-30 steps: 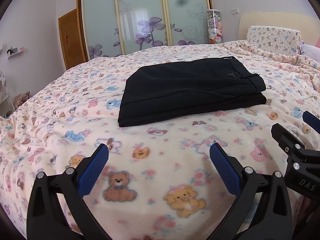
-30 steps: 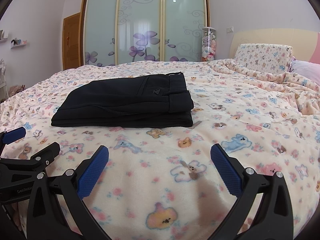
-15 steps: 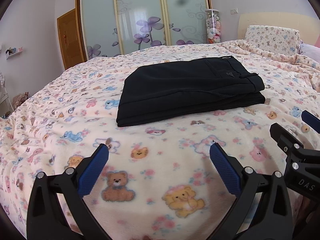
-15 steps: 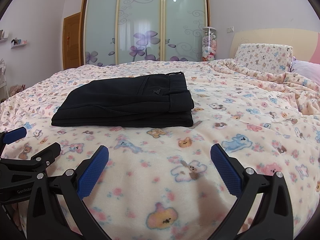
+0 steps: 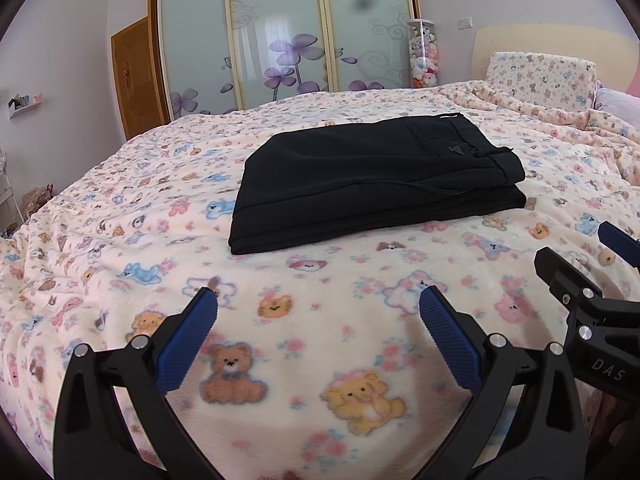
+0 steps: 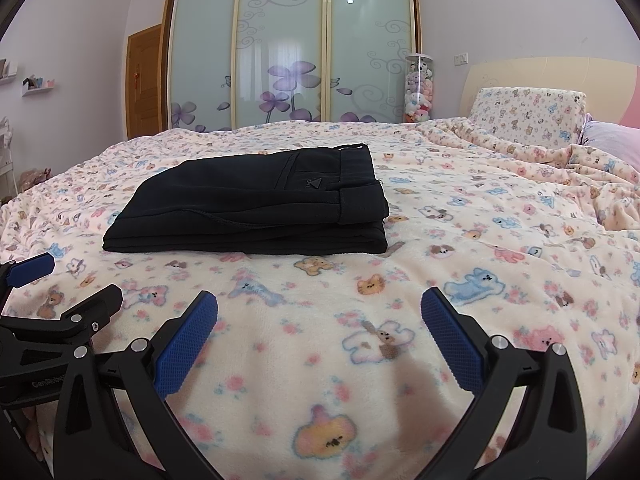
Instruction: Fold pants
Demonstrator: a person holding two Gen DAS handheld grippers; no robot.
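- Looking down my left gripper, I see its blue-padded fingers spread wide apart with nothing between them, hovering over the teddy-bear blanket on the bed.
- My right gripper is the same — fingers splayed wide, empty, above the blanket.
- Black pants lie folded into a compact layered rectangle on the blanket, ahead of both grippers and well apart from them; neither one touches them.
- From the right wrist view the pants sit left of centre, waistband end toward the right, small triangular logo patch on the top layer.
- Each gripper peeks into the other's view: the right one at the right edge of the left view, the left one at the left edge of the right view — side by side, near each other.
- Behind the bed: frosted sliding wardrobe doors with purple flowers, a clear tube of plush toys, a wooden door.
- Pillow in matching print against the headboard, far right.
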